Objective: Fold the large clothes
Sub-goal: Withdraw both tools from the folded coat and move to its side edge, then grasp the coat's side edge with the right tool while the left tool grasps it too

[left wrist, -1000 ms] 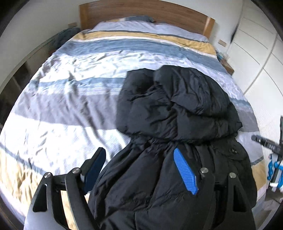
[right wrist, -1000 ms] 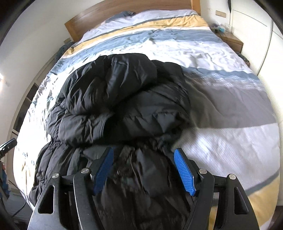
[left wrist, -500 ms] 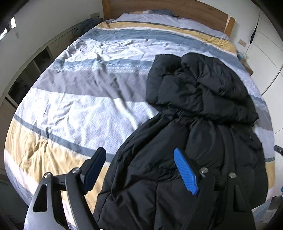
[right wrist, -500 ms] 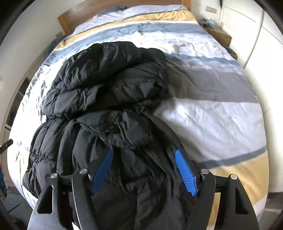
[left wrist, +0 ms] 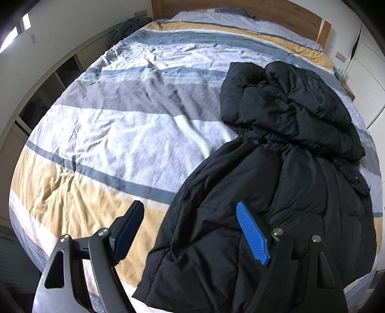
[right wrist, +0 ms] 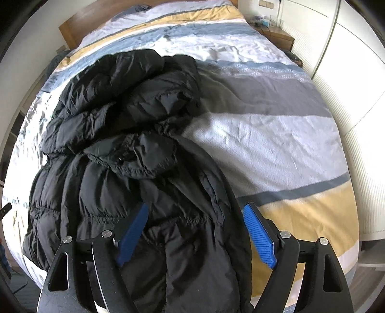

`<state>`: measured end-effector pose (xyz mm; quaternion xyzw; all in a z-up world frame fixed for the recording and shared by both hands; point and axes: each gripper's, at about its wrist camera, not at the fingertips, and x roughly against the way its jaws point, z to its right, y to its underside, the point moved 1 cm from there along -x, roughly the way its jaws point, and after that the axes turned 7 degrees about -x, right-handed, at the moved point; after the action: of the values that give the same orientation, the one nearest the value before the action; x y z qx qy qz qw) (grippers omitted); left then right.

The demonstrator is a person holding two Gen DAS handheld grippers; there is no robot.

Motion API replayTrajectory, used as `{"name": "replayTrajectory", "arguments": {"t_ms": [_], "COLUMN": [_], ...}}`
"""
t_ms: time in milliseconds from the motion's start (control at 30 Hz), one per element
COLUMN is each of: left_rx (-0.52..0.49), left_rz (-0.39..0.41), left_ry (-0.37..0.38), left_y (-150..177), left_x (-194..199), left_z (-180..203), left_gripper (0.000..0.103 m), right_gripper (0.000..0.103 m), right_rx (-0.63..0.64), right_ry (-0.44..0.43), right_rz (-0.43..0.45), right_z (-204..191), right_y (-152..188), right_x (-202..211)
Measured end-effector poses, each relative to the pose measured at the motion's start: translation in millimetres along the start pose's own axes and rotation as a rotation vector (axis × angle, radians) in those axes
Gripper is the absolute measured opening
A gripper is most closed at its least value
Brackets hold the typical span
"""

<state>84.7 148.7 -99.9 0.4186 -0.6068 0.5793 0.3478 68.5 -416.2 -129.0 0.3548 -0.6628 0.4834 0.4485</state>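
Note:
A large black puffer jacket [left wrist: 276, 192] lies lengthwise on the striped bed, its hood bunched toward the headboard and its hem at the foot edge. It also shows in the right wrist view [right wrist: 134, 149]. My left gripper [left wrist: 190, 231] is open and empty above the jacket's lower left edge. My right gripper [right wrist: 197, 231] is open and empty above the jacket's lower right part, with fabric seen between its blue pads [right wrist: 259, 236].
The bed [left wrist: 108, 125] has a blue, grey, white and yellow striped cover and a wooden headboard [left wrist: 288, 14]. White wardrobe doors [right wrist: 356, 72] stand on the right. A wooden nightstand [right wrist: 276, 36] is by the headboard. Low shelves [left wrist: 48, 84] run along the left wall.
Both grippers have pulled back and up from the jacket toward the foot of the bed. More of the jacket and bed is in view. Both stay open.

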Motion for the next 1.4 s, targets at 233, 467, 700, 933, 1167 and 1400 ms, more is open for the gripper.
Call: {"name": "replayTrajectory", "arguments": {"t_ms": [233, 467, 700, 933, 1167, 1400], "left_rx": [-0.007, -0.027, -0.039, -0.041, -0.036, 0.042], "left_rz": [-0.035, -0.052, -0.050, -0.059, -0.077, -0.084], "left_ry": [-0.021, -0.031, -0.031, -0.033, -0.021, 0.017], "left_y": [14, 20, 20, 24, 31, 42], "left_x": [-11, -20, -24, -28, -33, -37], "left_z": [-4, 1, 7, 6, 3, -21], "left_gripper": [0.079, 0.079, 0.079, 0.079, 0.079, 0.080], "right_gripper": [0.086, 0.088, 0.092, 0.093, 0.093, 0.094], "right_rx": [-0.020, -0.066, -0.054, -0.047, -0.061, -0.073], "right_ry": [0.032, 0.066, 0.079, 0.072, 0.069, 0.054], "right_rz": [-0.038, -0.073, -0.093, -0.125, -0.144, -0.155], "right_z": [15, 41, 51, 56, 64, 71], "right_y": [24, 45, 56, 69, 82, 88], "right_x": [-11, -16, -19, -27, -32, -34]}}
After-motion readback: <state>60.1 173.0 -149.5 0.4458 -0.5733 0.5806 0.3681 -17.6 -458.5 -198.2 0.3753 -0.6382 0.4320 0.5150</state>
